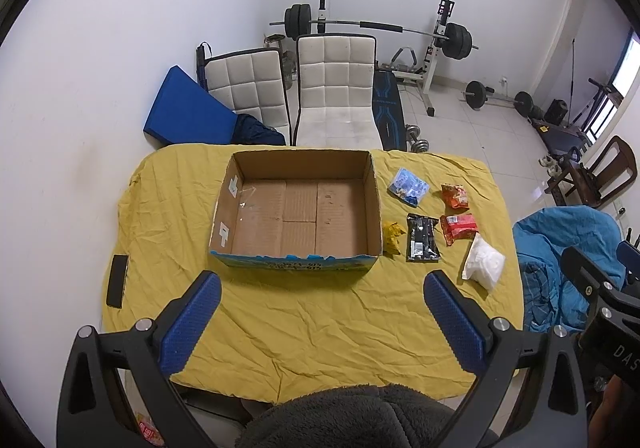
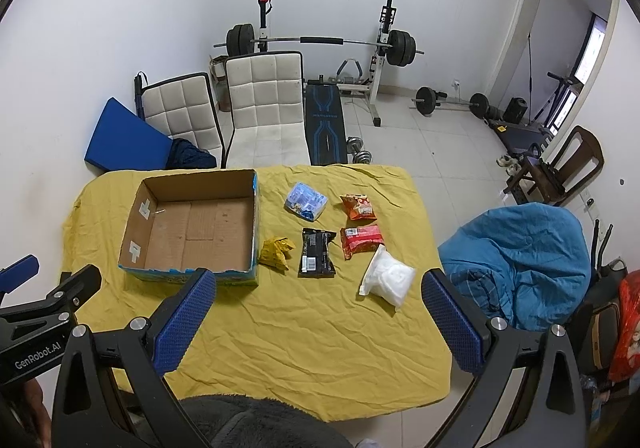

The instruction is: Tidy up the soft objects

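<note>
You held both tools high over the near edge of the worktop [image 2: 304,348], and neither held anything: the right hand-held gripper [image 2: 316,314] stood with its jaws spread wide, the left hand-held gripper [image 1: 322,314] likewise. The white pouch [image 2: 388,280] lay just ahead of your right fingers, slightly to their right side — the natural first pick. Beyond it sat the black packet [image 2: 316,253], the yellow wrapper [image 2: 275,251] and the red packet [image 2: 360,241]; farther still, the orange bag [image 2: 359,207] and blue pack [image 2: 305,202]. The cardboard box [image 2: 192,232] waited empty ahead-left. A pouch that soft likely sags — pinching across its middle would have served you best.
</note>
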Tool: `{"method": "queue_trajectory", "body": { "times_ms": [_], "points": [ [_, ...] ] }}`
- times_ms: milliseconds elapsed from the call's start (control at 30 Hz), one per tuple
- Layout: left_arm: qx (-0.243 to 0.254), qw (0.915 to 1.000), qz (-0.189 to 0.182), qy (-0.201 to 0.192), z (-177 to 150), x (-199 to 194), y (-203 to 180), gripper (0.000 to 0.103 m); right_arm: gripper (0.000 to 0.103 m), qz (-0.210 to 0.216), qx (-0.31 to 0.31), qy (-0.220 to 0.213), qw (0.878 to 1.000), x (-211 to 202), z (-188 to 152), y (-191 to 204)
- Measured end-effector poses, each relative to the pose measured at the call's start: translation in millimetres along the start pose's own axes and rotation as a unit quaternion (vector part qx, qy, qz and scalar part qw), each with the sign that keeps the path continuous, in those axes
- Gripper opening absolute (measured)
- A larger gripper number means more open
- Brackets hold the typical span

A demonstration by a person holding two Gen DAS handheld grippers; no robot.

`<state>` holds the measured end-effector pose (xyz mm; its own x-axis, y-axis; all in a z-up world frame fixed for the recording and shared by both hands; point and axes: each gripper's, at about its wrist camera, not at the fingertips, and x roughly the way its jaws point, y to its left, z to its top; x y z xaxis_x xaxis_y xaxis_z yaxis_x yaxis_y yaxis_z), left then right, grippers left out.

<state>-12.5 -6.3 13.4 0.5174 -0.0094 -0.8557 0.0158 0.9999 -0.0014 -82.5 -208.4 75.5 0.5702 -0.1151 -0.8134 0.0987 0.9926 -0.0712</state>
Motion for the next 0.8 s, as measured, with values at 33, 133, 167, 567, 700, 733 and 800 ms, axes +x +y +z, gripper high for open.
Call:
{"method": "queue_trajectory", "body": {
  "times_ms": [33, 133, 167, 567, 700, 733, 800],
  "points": [
    [0.0, 1.0, 0.0, 0.0, 0.1, -1.2, -0.2, 0.103, 0.103, -0.001, 0.0, -0.001, 1.0, -0.3, 0.1, 0.1],
    [0.001, 1.0, -0.001, -0.002, 0.6, -2.1, 0.0, 0.103, 0.103, -0.001, 0.0, -0.001, 1.0, -0.4, 0.6, 1.1],
    [0.001, 1.0, -0.001, -0.002, 0.9, -2.6, 0.2, 0.103, 0.103, -0.001, -0.001, -0.001, 1.0, -0.5, 0.8, 1.8],
    [0.0, 1.0, -0.004, -0.007, 9.1, -8.9, -1.0, 0.103, 0.103, -0.002, 0.0, -0.005, 1.0, -1.5, 3.0, 3.0],
    [0.0, 1.0, -0.003, -0.006, 7.8, -6.6, -1.5, 0.103, 0.103, -0.001, 0.0, -0.007, 1.0, -1.0, 4.5, 3.6],
    [0.0, 1.0, -0.004, -0.007, 7.9, -6.6, -1.8, 0.103, 0.103, -0.001, 0.0, -0.007, 1.0, -0.9, 4.6, 3.8],
    [0.0, 1.0, -0.003, -0.006, 9.9, -6.5, -2.5, 0.103, 0.103, 0.0, 0.001, -0.007, 1.0, -1.1, 4.8, 3.9]
  ]
}}
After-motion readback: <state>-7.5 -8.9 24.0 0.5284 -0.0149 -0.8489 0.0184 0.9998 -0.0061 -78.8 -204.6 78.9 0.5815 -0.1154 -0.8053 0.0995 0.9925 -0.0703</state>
